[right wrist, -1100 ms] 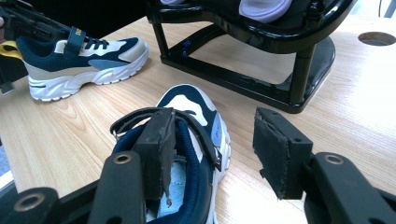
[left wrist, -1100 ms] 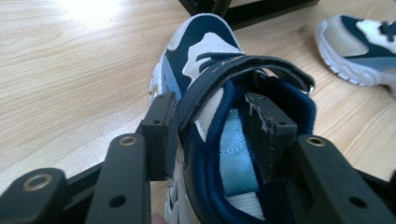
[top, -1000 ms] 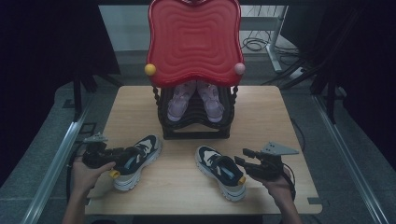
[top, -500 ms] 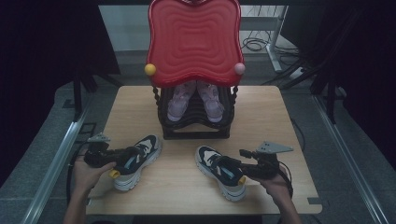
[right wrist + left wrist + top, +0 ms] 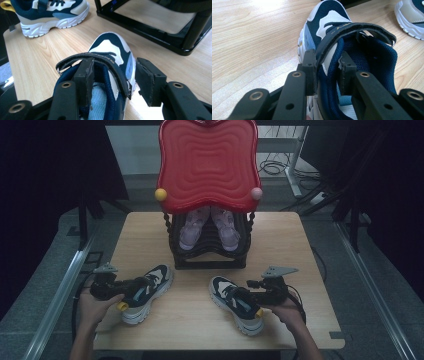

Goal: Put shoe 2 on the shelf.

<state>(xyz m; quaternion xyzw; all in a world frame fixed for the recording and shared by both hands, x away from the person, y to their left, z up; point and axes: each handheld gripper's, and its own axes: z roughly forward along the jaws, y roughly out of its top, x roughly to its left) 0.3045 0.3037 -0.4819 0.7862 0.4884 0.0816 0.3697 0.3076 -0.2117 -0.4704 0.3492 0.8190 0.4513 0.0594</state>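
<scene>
My bench (image 5: 249, 32) is pale wood-grain laminate, smooth with a soft sheen. The left shoe (image 5: 342, 50) has navy mesh cloth, smooth white synthetic panels and a matt strap; the right shoe (image 5: 110, 53) looks the same, with a ridged white rubber sole. My hand-held gripper pads (image 5: 147, 80) are matt black, worn rough at the edges. The rack (image 5: 207, 260) is black, its red top (image 5: 207, 165) glossy, rippled plastic.

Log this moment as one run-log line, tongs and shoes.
left tongs: shut on left sneaker collar | right tongs: closing, astride right sneaker side wall, outer pad apart | shoe rack: behind
</scene>
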